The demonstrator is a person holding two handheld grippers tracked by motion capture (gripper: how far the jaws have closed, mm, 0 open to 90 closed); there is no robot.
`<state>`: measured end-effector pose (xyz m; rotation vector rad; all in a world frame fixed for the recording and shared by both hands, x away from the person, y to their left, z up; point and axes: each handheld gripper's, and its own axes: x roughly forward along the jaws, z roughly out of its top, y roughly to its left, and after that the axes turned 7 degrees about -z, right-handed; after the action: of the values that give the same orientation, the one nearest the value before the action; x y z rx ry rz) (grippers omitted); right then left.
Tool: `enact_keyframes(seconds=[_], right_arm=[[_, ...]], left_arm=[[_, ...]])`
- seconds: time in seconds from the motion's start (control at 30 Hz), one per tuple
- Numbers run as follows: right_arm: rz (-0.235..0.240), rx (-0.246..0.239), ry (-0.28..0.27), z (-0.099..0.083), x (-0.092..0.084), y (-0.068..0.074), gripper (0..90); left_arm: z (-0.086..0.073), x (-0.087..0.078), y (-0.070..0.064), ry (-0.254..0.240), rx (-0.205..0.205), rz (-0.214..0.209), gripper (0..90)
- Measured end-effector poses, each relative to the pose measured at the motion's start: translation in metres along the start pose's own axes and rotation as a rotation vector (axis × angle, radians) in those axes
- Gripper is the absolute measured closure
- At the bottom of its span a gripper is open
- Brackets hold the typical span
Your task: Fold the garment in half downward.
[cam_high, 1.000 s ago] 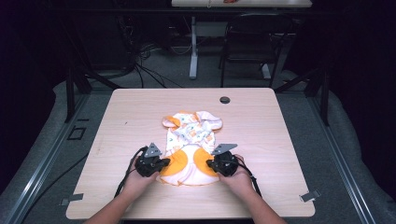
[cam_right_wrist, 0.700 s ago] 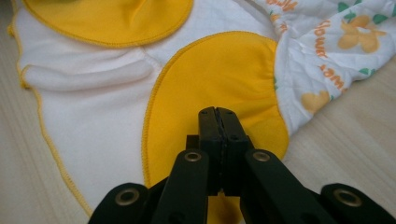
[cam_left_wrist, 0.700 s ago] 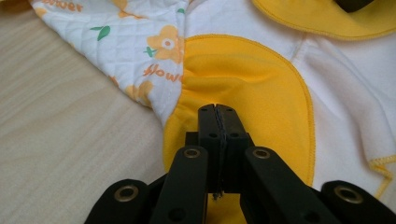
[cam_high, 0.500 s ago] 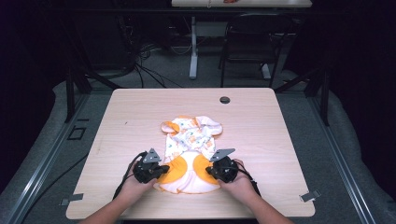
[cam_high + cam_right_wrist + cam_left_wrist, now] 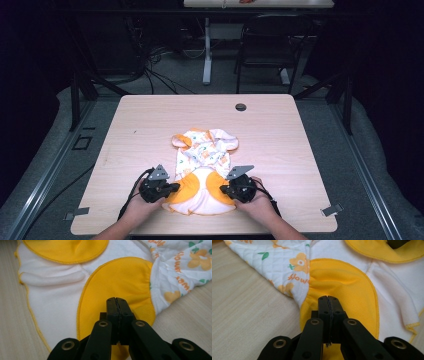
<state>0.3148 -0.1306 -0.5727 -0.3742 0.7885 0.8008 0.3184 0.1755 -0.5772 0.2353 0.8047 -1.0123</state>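
Yellow patches: both on garment (image 5: 202, 170), near edge of bench (image 5: 300, 150)
Left tongs (image 5: 328, 298): closed, pinching left patch
Right tongs (image 5: 116, 299): closed, pinching right patch

The garment (image 5: 202, 170) is soft matt cloth: quilted white fabric printed with orange flowers, smooth yellow patches (image 5: 344, 287) edged with fine stitching, and plain white fleecy lining. Each hand-held gripper (image 5: 328, 302) is matt black plastic with brassy metal rivets. The counter (image 5: 300, 145) is pale, smooth wood-grain laminate.

Dark room; grey floor (image 5: 190, 80); black chair (image 5: 265, 50); floor cables (image 5: 150, 70).
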Motion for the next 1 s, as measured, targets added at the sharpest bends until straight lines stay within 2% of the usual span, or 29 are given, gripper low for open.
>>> enact_keyframes(seconds=[0.57, 0.67, 0.8, 1.0], right_arm=[[0.033, -0.009, 0.011, -0.010, -0.010, 0.014, 89.5], [0.034, -0.019, 0.011, -0.010, -0.011, 0.016, 86.6], [0.050, -0.015, 0.012, -0.008, -0.012, 0.018, 86.0], [0.053, -0.022, -0.020, 0.003, -0.016, 0.015, 88.3]], left_arm=[[-0.009, -0.006, -0.017, 0.020, 0.012, -0.026, 89.9], [-0.009, -0.006, -0.018, 0.019, 0.012, -0.030, 89.7], [-0.006, -0.007, -0.016, 0.022, 0.001, -0.040, 89.6], [0.006, -0.010, -0.014, -0.004, 0.010, -0.038, 89.6]])
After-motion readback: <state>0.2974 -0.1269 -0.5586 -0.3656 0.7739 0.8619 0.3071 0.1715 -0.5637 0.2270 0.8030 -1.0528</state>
